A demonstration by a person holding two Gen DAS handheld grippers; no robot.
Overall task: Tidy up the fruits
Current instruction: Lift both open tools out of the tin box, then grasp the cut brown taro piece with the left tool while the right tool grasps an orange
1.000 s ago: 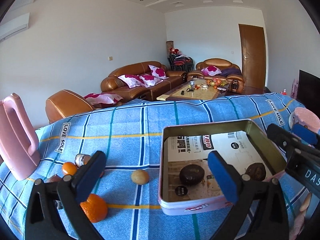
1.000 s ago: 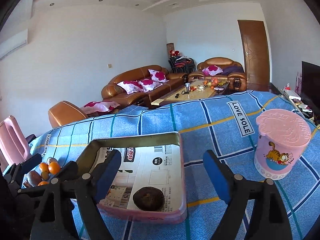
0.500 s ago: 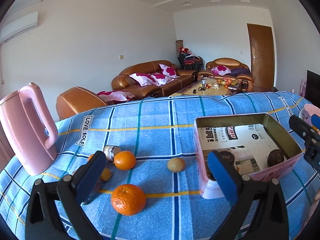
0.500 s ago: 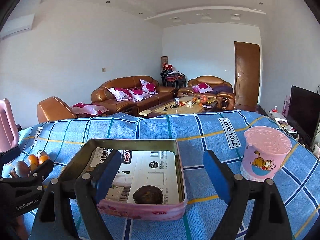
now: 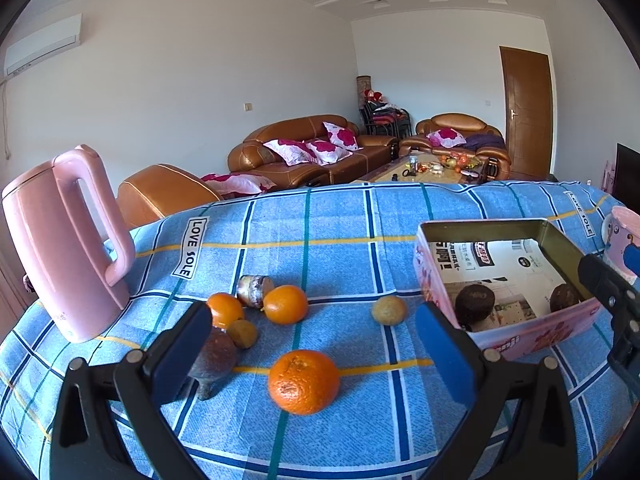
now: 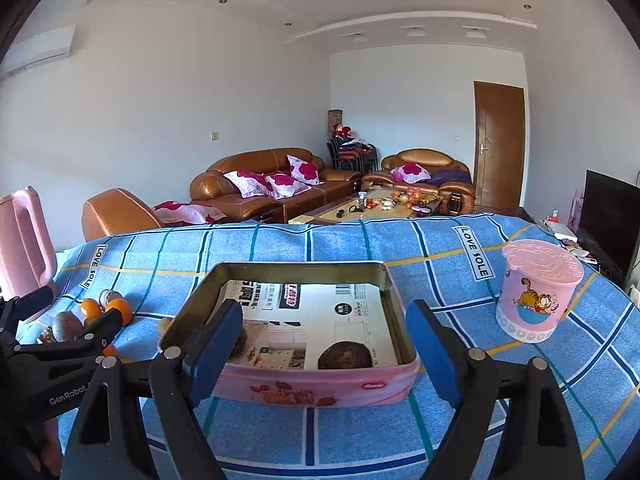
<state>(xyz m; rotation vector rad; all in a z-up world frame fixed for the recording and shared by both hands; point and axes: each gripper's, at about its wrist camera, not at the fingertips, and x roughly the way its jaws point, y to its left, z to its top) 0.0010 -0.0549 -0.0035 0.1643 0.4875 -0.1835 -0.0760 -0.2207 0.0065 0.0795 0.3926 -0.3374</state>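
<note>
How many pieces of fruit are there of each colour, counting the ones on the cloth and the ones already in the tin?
Orange fruits on the cloth: 3
Yellowish-brown fruits on the cloth: 2
Dark purplish fruit on the cloth: 1
Dark brown fruits in the tin: 2
Total: 8

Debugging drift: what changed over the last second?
Left gripper swung left from the tin to the loose fruit, big orange now between its fingers. Right gripper shifted slightly, still facing the tin. Nothing grasped or released; both open, fruit unmoved.
</note>
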